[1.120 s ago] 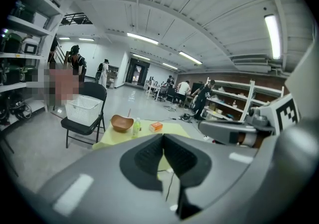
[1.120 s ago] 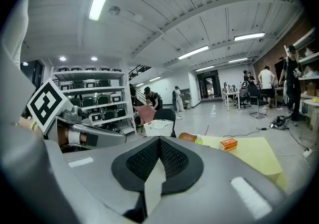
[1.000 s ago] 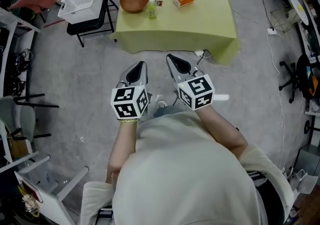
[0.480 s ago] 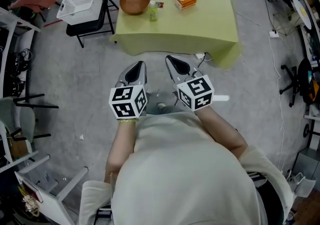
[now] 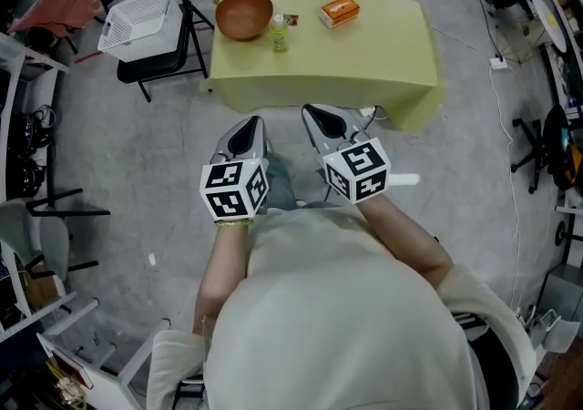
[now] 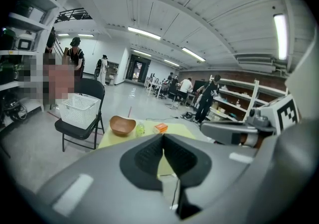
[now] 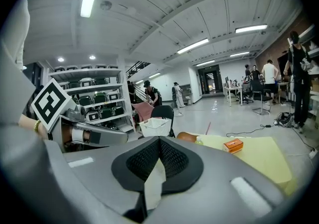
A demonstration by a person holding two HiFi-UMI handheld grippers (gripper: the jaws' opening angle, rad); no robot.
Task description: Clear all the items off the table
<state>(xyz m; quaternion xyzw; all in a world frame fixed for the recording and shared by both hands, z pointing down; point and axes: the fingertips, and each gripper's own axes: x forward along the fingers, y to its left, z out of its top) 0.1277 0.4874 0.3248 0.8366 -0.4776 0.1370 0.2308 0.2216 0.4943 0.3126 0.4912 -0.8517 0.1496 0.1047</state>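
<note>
The left gripper (image 5: 246,131) and the right gripper (image 5: 322,118) are grey and smooth, with dark bumpy pads. Both are squeezed shut with nothing in them. They are held side by side in front of the person, well away from the low table with a soft yellow-green cloth (image 5: 373,57). The cloth hangs down over the table's edges to the floor. All the things to clear sit along the far side of the table. A round brown wooden bowl (image 5: 243,16) is at the far left corner. A small see-through green plastic bottle (image 5: 280,33) stands upright just beside it. A tiny shiny packet (image 5: 291,20) lies next to the bottle. An orange cardboard box (image 5: 339,10) lies a bit apart to the right. Next to the table's left end is a black folding metal chair (image 5: 173,66). A white plastic basket full of little holes (image 5: 137,18) sits on its seat. The hard grey floor (image 5: 146,153) between the grippers and the table is open. Thin cables (image 5: 369,112) lie by the table's near right corner.
</note>
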